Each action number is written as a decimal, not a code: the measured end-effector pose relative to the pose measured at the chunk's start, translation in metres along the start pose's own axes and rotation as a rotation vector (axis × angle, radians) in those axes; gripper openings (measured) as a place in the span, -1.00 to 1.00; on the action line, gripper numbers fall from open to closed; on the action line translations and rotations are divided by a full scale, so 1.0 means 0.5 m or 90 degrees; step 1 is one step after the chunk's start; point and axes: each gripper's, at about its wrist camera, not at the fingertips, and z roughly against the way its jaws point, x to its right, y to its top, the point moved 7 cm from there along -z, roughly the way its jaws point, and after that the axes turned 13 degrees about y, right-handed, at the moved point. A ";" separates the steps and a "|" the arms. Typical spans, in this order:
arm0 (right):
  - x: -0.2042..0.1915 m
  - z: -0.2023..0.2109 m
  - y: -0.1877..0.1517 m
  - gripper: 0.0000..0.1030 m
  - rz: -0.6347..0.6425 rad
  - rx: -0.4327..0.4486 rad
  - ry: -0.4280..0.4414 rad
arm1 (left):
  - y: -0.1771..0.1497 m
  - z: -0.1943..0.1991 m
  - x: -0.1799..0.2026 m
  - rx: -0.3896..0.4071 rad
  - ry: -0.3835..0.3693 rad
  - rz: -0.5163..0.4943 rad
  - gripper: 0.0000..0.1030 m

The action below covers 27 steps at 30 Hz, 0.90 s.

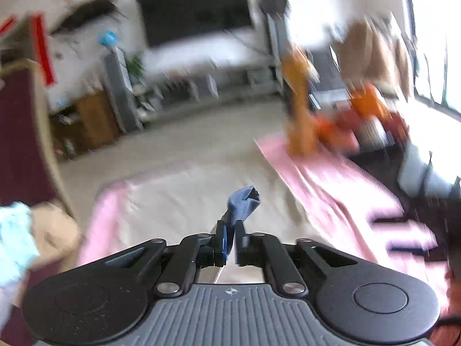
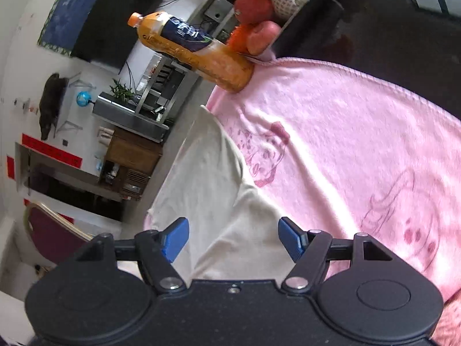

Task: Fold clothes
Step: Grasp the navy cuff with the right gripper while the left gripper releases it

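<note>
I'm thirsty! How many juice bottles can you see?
1. The orange juice bottle stands at the far edge of the pink blanket, beside the fruit. Others may be hidden.

a soft, fleecy pink blanket (image 2: 331,132) with a stitched hem is seen under a matt, creased cream cloth (image 2: 213,178). matt black plastic arms, shiny metal rivets and smooth blue pads (image 2: 175,239) are shown. a glossy plastic bottle (image 2: 190,49) and a wooden cabinet (image 2: 131,155) are visible.
</note>
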 end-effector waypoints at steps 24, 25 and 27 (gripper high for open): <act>-0.065 -0.154 -0.126 -0.40 0.184 -0.177 -0.092 | -0.222 -0.257 -0.506 -0.278 0.076 0.344 -0.63; -0.062 -0.162 -0.129 -0.41 0.185 -0.178 -0.101 | -0.216 -0.270 -0.503 -0.275 0.041 0.349 -0.63; -0.054 -0.176 -0.134 -0.41 0.181 -0.181 -0.115 | -0.199 -0.299 -0.485 -0.273 -0.036 0.351 -0.63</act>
